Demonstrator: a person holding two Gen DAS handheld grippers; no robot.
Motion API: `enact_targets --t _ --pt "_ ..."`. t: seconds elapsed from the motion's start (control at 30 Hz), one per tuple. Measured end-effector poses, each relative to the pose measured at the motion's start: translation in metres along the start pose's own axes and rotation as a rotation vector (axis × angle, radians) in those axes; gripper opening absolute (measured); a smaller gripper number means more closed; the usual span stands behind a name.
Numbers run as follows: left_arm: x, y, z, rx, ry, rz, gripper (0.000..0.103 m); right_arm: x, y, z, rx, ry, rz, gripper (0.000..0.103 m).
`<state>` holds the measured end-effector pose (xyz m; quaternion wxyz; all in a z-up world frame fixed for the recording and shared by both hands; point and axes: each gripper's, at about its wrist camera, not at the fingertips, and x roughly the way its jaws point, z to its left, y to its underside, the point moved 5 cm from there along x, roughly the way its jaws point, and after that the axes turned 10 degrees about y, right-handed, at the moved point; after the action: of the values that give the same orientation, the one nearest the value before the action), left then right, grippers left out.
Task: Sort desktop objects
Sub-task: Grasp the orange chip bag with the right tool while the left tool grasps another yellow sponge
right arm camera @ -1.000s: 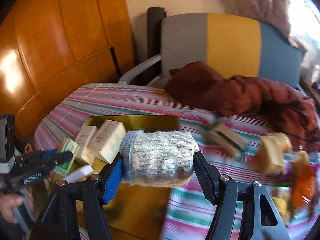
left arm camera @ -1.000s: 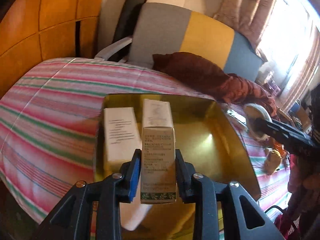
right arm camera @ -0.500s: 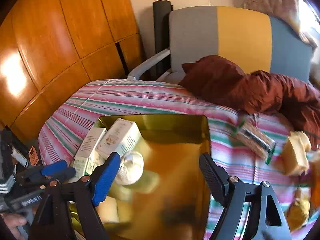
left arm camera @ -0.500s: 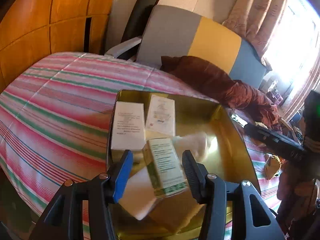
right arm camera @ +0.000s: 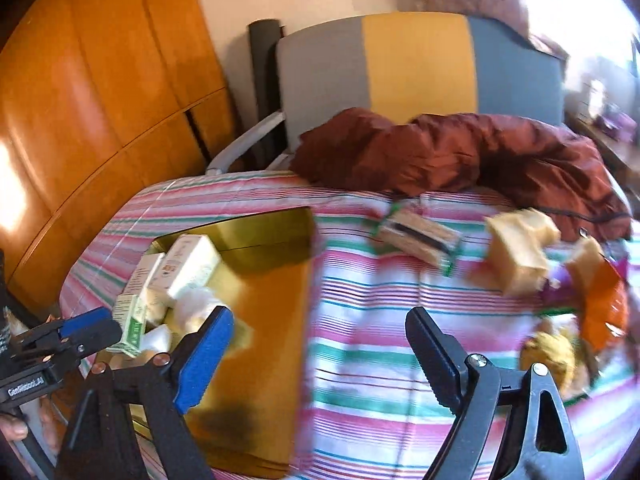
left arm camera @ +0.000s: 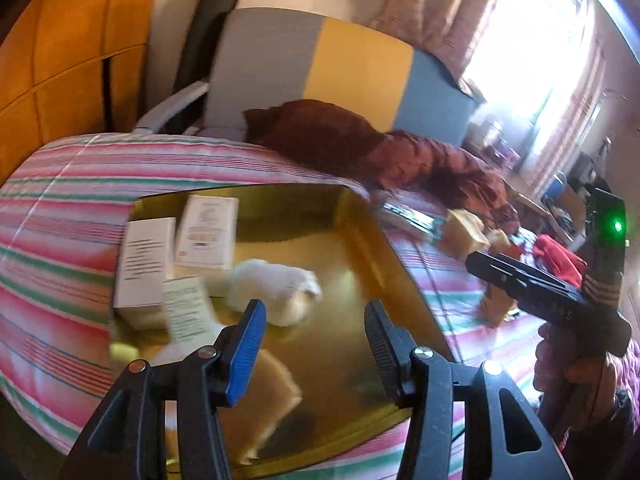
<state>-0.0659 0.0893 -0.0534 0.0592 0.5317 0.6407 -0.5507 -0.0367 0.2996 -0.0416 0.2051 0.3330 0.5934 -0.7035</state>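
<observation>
A gold tray (left arm camera: 360, 240) (right arm camera: 264, 232) lies on the striped cloth. In it lie two white boxes (left arm camera: 146, 264) (left arm camera: 208, 232), a green-printed box (left arm camera: 186, 308) (right arm camera: 130, 322) and a white rolled sock (left arm camera: 276, 284) (right arm camera: 196, 306). My left gripper (left arm camera: 312, 336) is open and empty above the tray's near part. My right gripper (right arm camera: 320, 356) is open and empty above the tray's right edge and the cloth. The right gripper's body also shows in the left wrist view (left arm camera: 544, 292), and the left gripper shows in the right wrist view (right arm camera: 84, 328).
On the cloth right of the tray lie a green-edged packet (right arm camera: 420, 236), a yellow sponge-like block (right arm camera: 520, 252), an orange wrapper (right arm camera: 604, 300) and a yellow lump (right arm camera: 552, 352). A maroon jacket (right arm camera: 460, 152) lies at the back by a grey-yellow-blue chair (right arm camera: 400, 68).
Both grippers opened and let go: the green-printed box and the rolled sock now lie in the tray. Both grippers have swung to the right.
</observation>
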Motion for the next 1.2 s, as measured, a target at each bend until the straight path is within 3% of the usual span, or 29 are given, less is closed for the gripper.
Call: enact_targets --t 0.67,0.97,1.2 --pt "0.056 0.001 -0.101 0.167 0.101 0.127 0.052 -0.045 0.014 -0.213 0.294 0.251 -0.029 0.094" --pt "0.084 -0.004 -0.136 0.226 0.137 0.170 0.052 -0.022 0.025 -0.288 0.442 0.268 0.020 0.095" --pt "0.111 -0.011 -0.156 0.253 0.145 0.200 0.052 0.012 0.033 -0.311 0.538 0.225 0.067 0.095"
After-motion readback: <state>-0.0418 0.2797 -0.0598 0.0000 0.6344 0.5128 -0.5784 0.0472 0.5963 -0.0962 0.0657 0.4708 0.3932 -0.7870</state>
